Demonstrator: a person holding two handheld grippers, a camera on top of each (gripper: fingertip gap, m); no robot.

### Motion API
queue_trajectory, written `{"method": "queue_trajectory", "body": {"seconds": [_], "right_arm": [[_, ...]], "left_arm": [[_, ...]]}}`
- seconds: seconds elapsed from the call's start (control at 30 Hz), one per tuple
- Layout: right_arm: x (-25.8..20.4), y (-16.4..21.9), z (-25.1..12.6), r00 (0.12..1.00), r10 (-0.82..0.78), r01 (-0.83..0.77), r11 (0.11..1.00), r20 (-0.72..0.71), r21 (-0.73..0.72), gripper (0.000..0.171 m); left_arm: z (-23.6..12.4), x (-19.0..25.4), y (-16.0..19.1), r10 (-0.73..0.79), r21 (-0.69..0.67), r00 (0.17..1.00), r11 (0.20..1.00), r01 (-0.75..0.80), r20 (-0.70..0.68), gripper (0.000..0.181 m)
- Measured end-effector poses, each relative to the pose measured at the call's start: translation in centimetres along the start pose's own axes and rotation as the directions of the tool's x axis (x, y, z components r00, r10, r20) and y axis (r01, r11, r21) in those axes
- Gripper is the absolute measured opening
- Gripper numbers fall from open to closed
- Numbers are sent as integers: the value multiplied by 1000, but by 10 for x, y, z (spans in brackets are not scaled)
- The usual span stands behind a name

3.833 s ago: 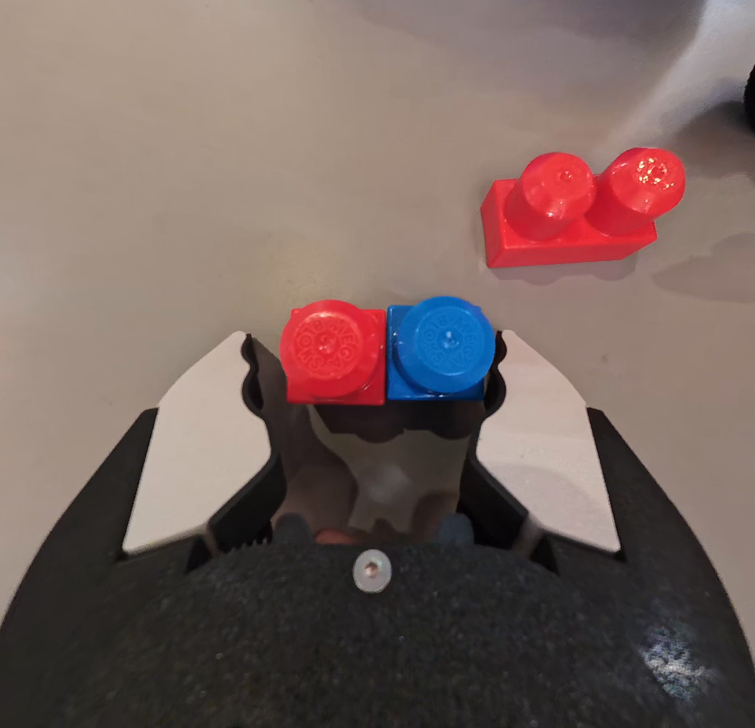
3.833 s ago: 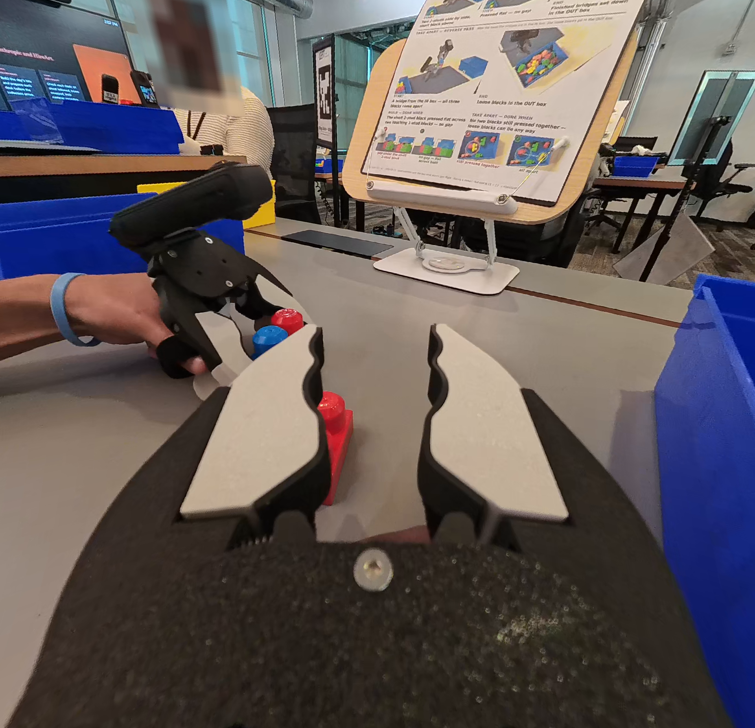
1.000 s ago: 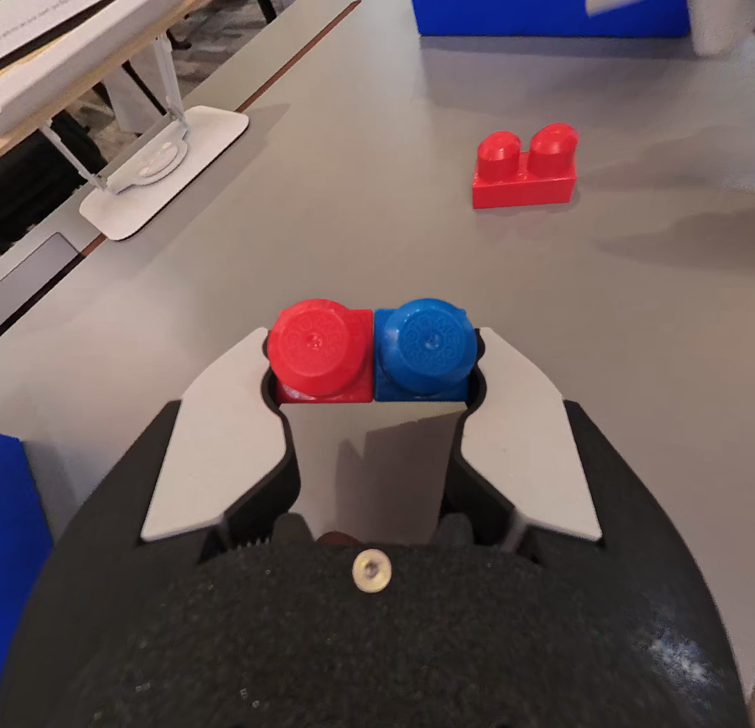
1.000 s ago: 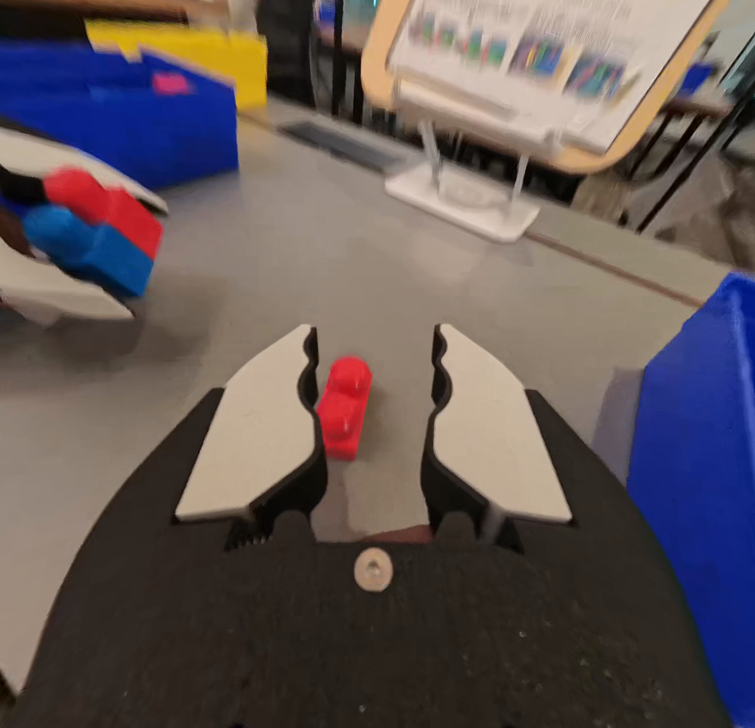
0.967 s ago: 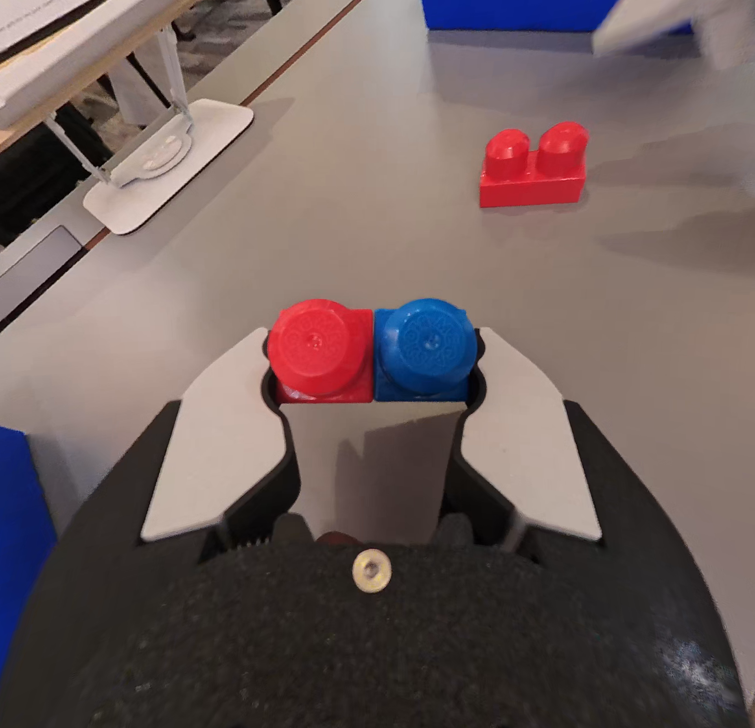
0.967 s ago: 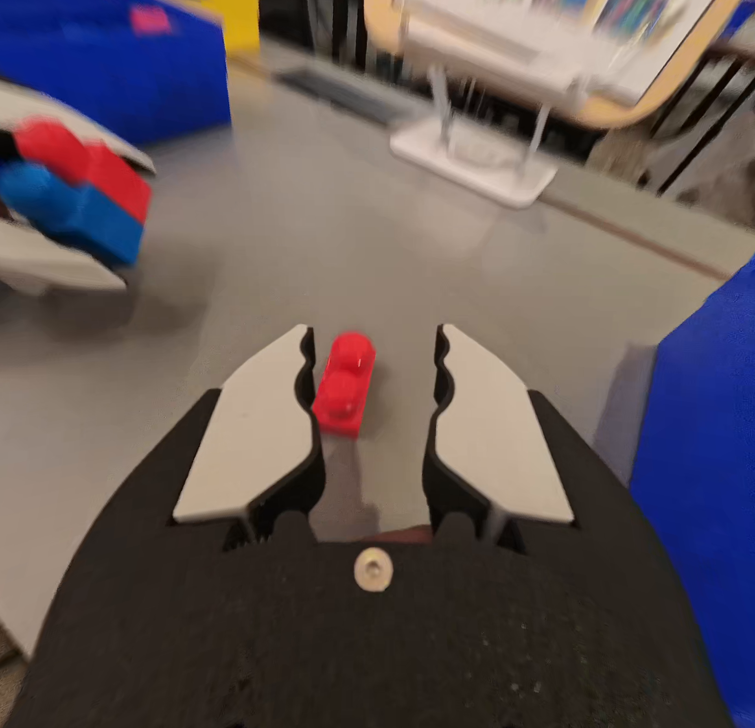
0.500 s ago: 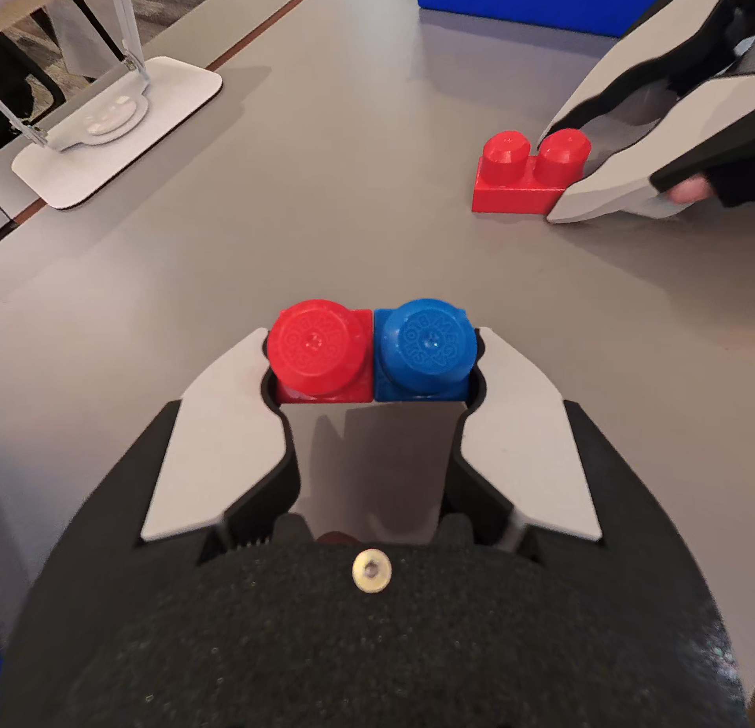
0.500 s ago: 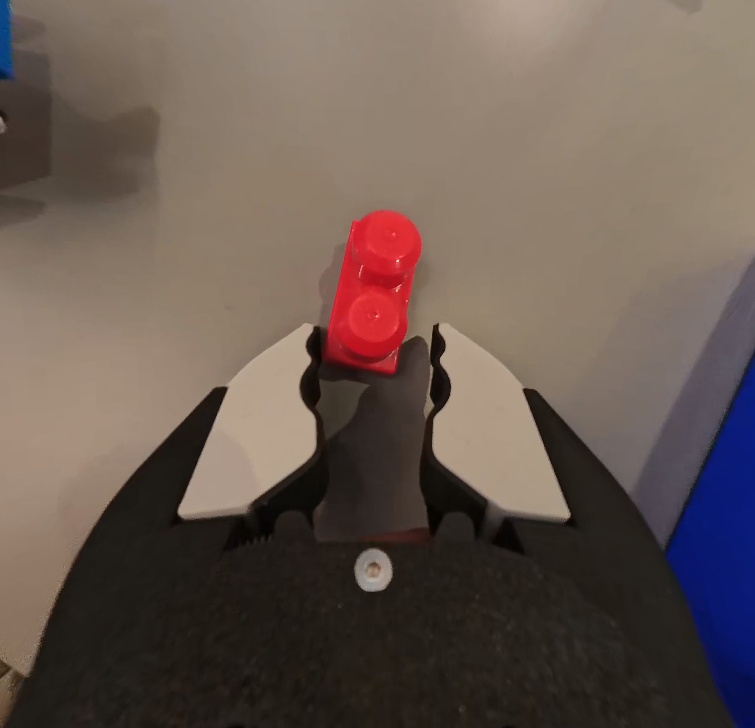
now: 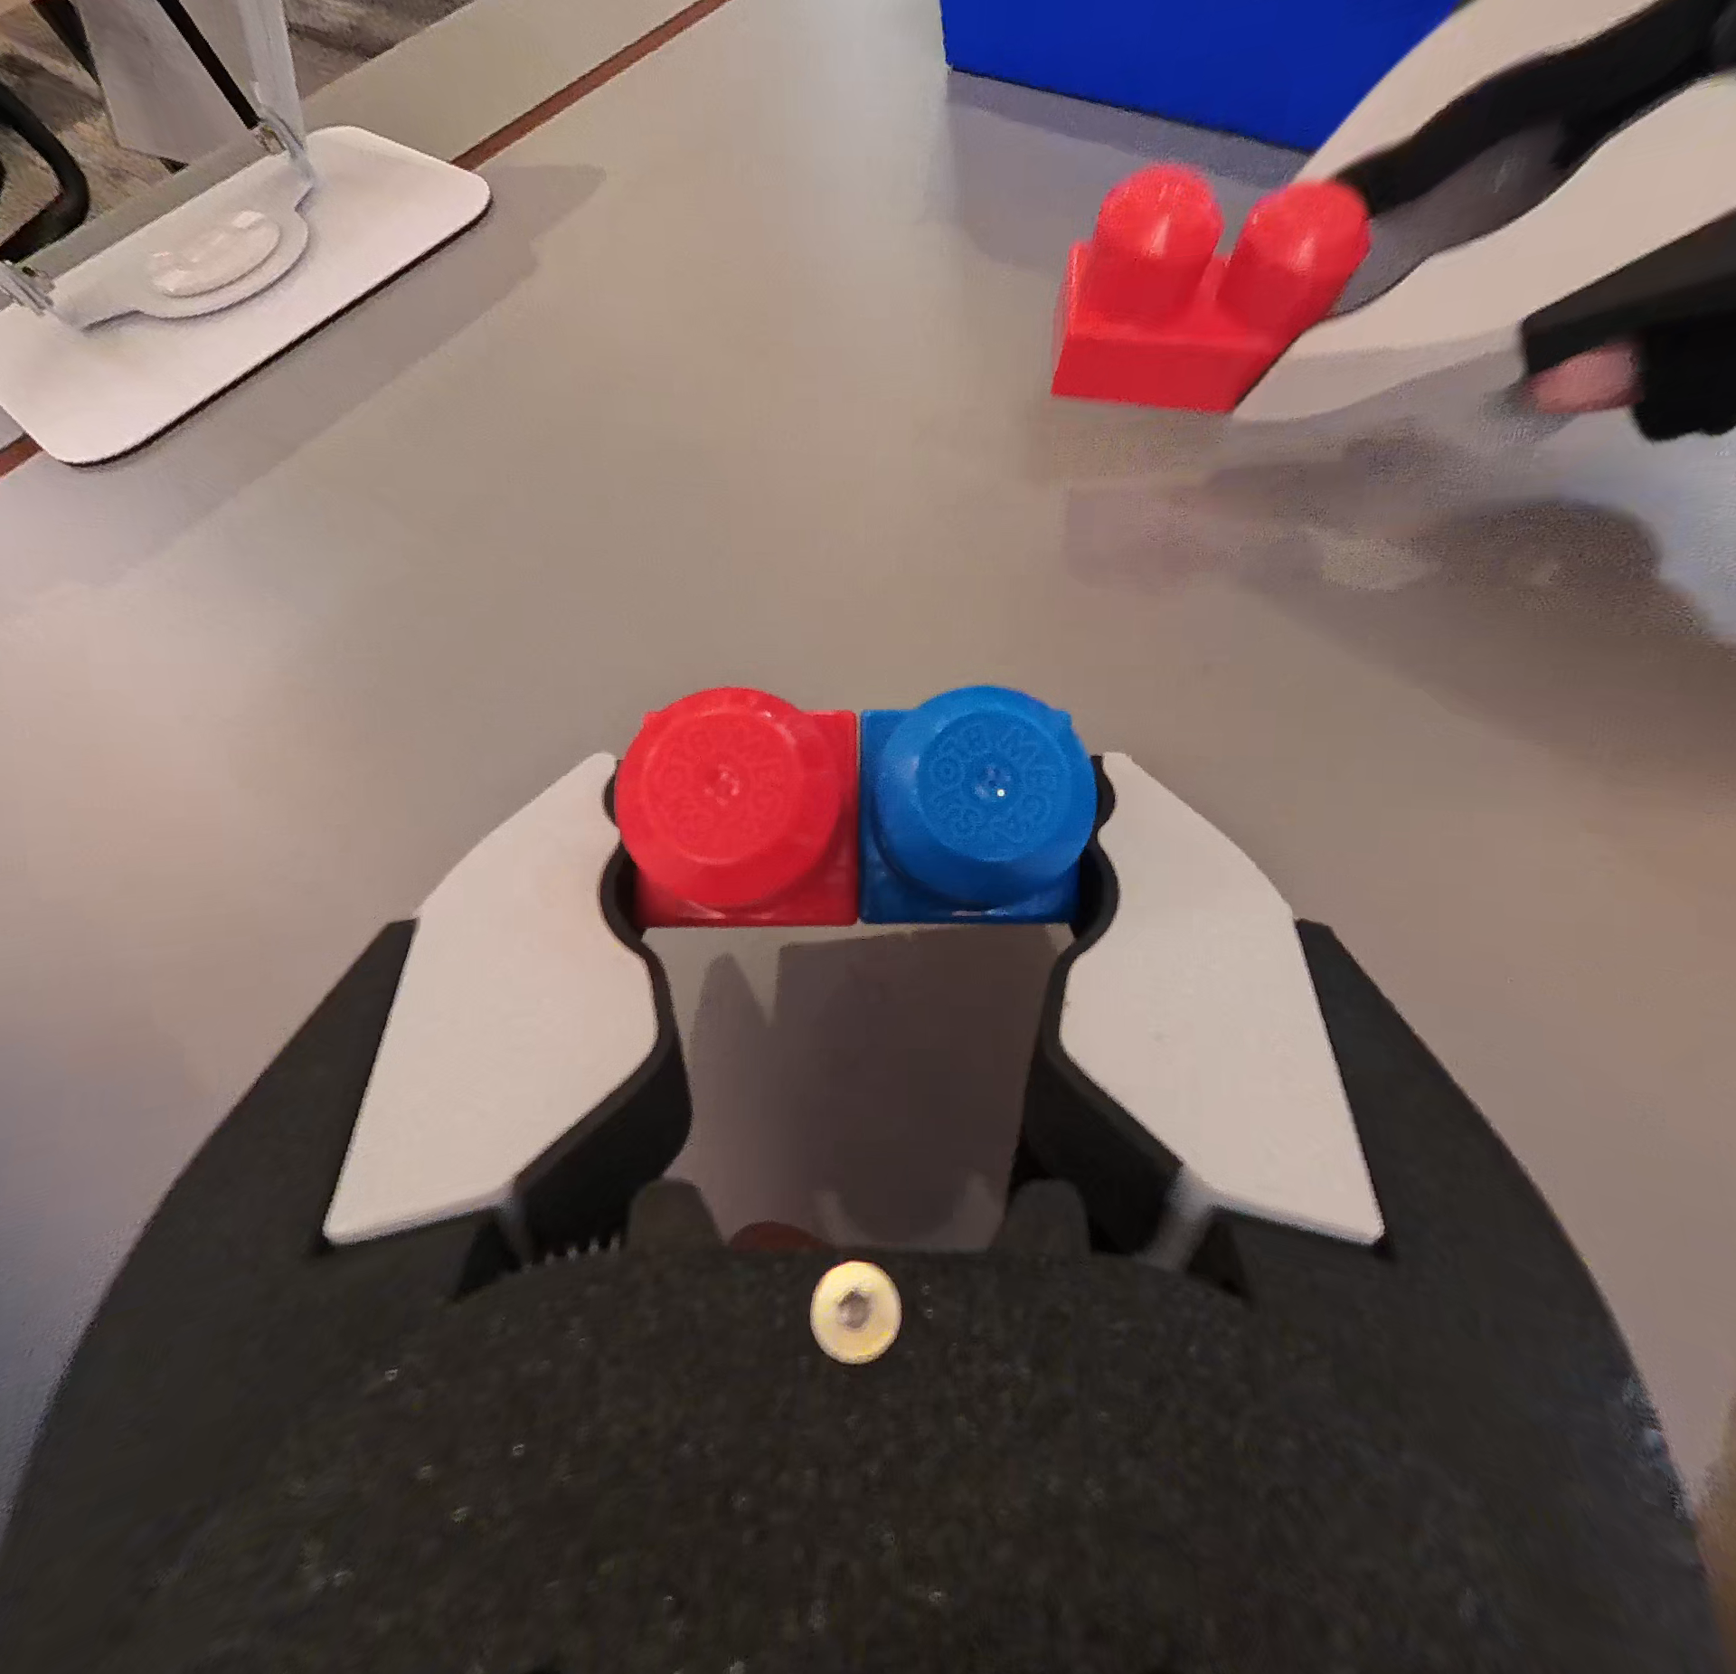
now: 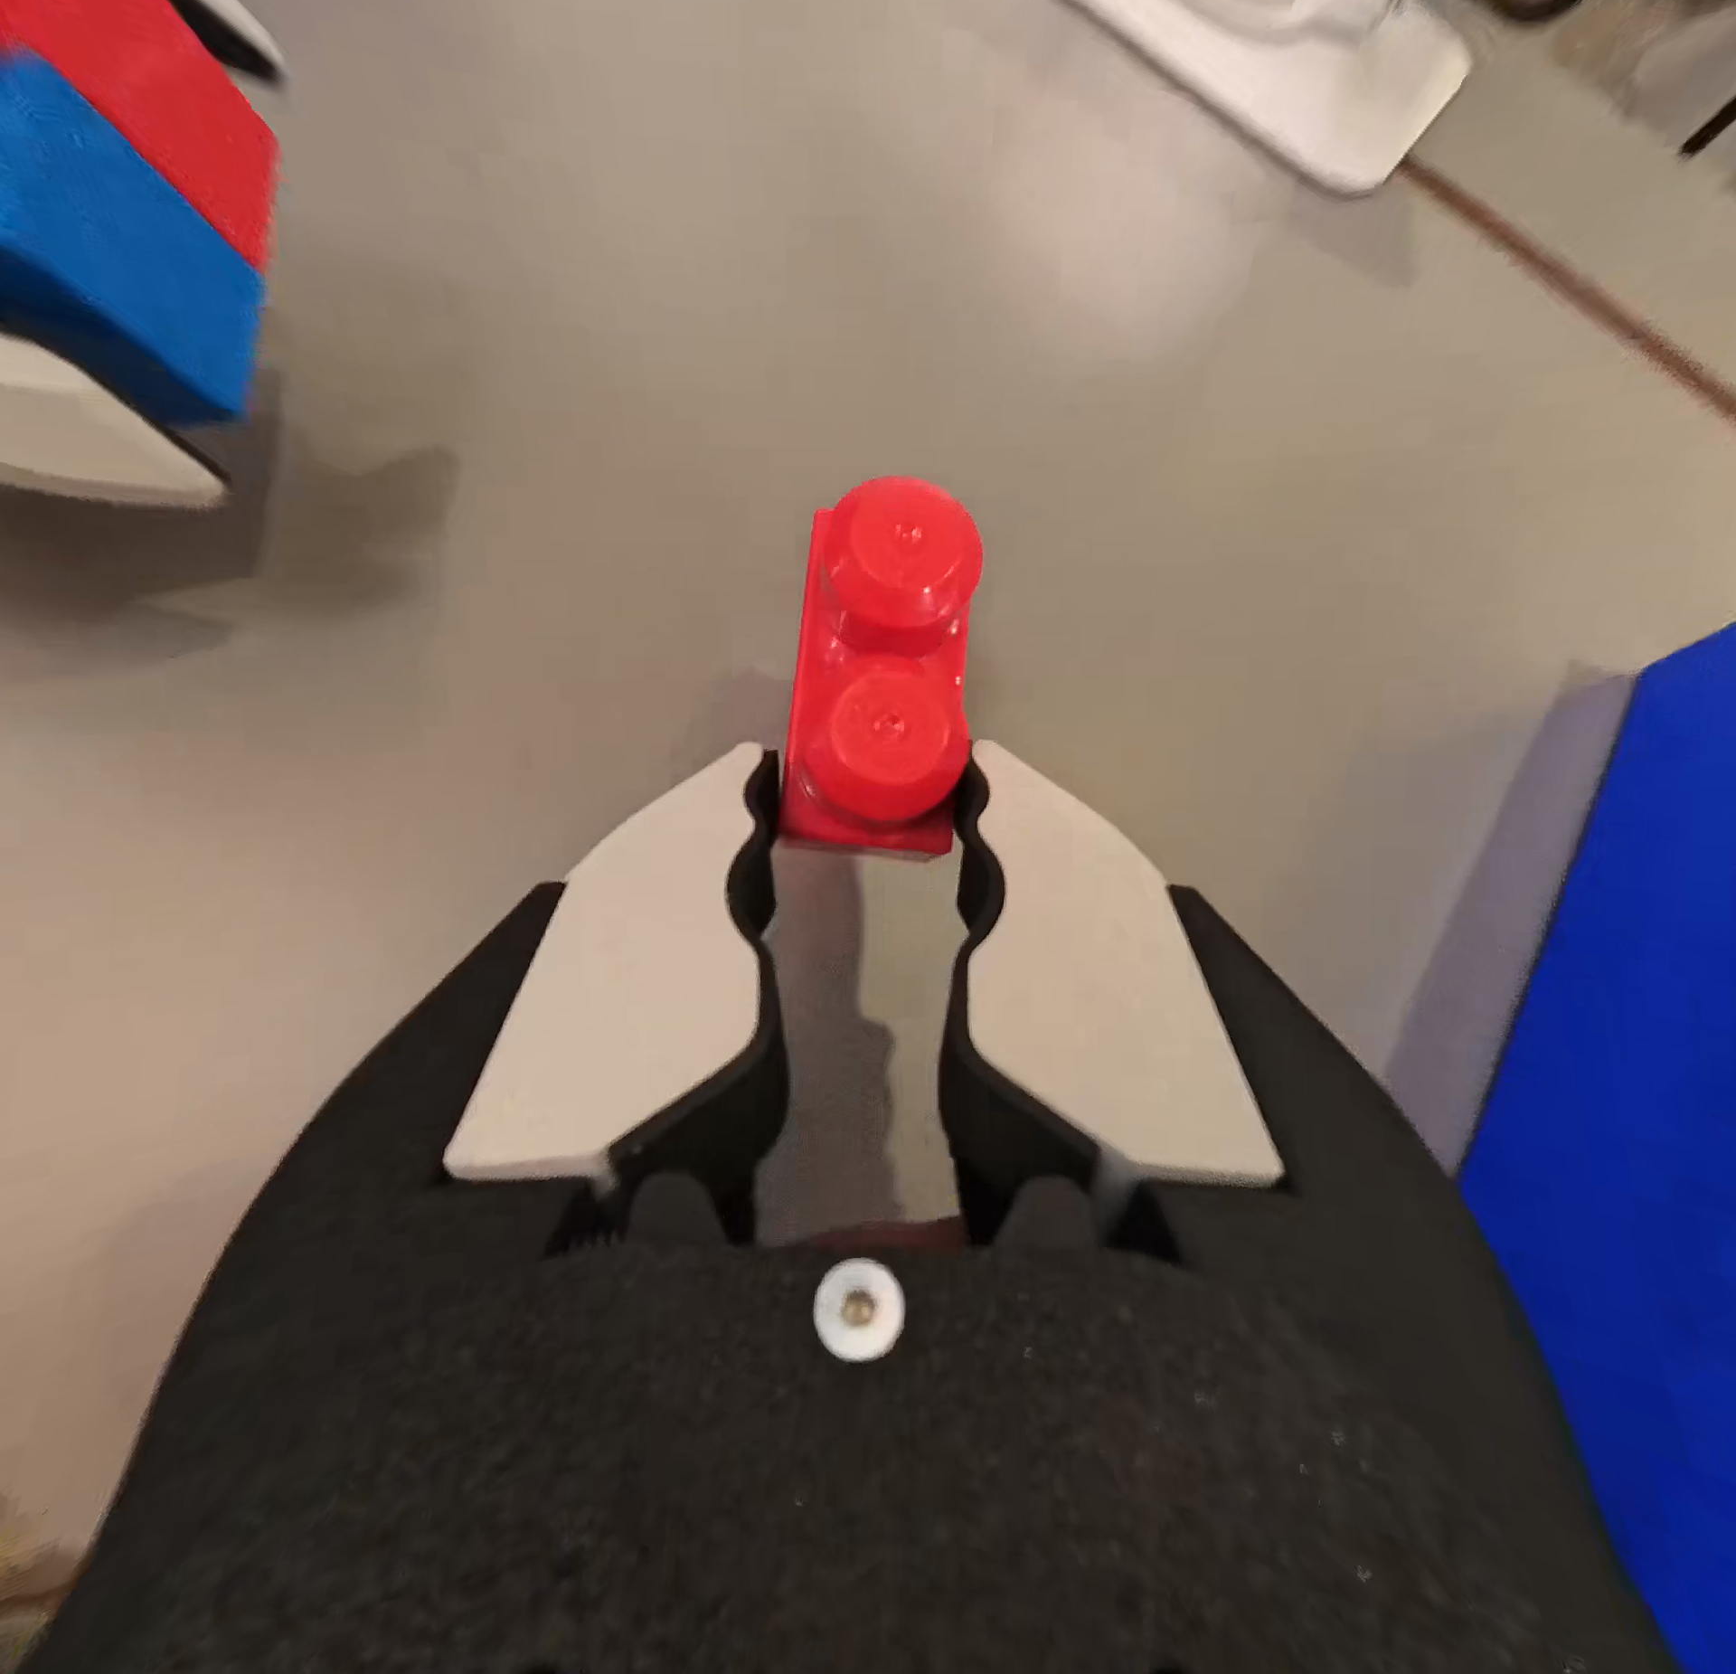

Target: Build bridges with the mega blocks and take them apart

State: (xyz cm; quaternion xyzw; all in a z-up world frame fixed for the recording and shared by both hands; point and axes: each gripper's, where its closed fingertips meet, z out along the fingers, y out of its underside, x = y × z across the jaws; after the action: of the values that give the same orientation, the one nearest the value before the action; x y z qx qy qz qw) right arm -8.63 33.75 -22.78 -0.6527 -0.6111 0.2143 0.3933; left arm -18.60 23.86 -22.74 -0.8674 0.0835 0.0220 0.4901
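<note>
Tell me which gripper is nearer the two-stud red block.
Right. The right gripper grips the two-stud red block; the left gripper stays apart, shut on the red and blue single-stud blocks.

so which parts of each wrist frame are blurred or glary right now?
Left wrist view: held red block and blue block sharp; the far two-stud block and right gripper are motion-smeared. Right wrist view: two-stud block sharp, left-edge blocks and bin smeared, soft glare on the table.
</note>
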Motion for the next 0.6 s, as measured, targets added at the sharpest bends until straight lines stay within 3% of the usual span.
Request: {"method": "queue_trajectory", "body": {"seconds": [0.17, 0.27, 0.4, 0.6], "right_arm": [[-11, -67, -53, 999, -43, 44, 948, -9, 316, 36], [-13, -80, -67, 1000, -21, 26, 905, -16, 425, 36], [-9, -82, -77, 998, 9, 29, 850, -69, 526, 36], [-14, -81, -83, 993, -6, 70, 839, -121, 540, 36]], "left_arm": [[-7, 0, -10, -67, 77, 997, 995, 69, -27, 89], [-12, 2, -12, -94, 103, 994, 990, 99, -46, 89], [-19, -1, -16, -98, 137, 995, 985, 101, -26, 89], [-32, -4, -21, -96, 165, 995, 982, 93, 12, 89]]}}
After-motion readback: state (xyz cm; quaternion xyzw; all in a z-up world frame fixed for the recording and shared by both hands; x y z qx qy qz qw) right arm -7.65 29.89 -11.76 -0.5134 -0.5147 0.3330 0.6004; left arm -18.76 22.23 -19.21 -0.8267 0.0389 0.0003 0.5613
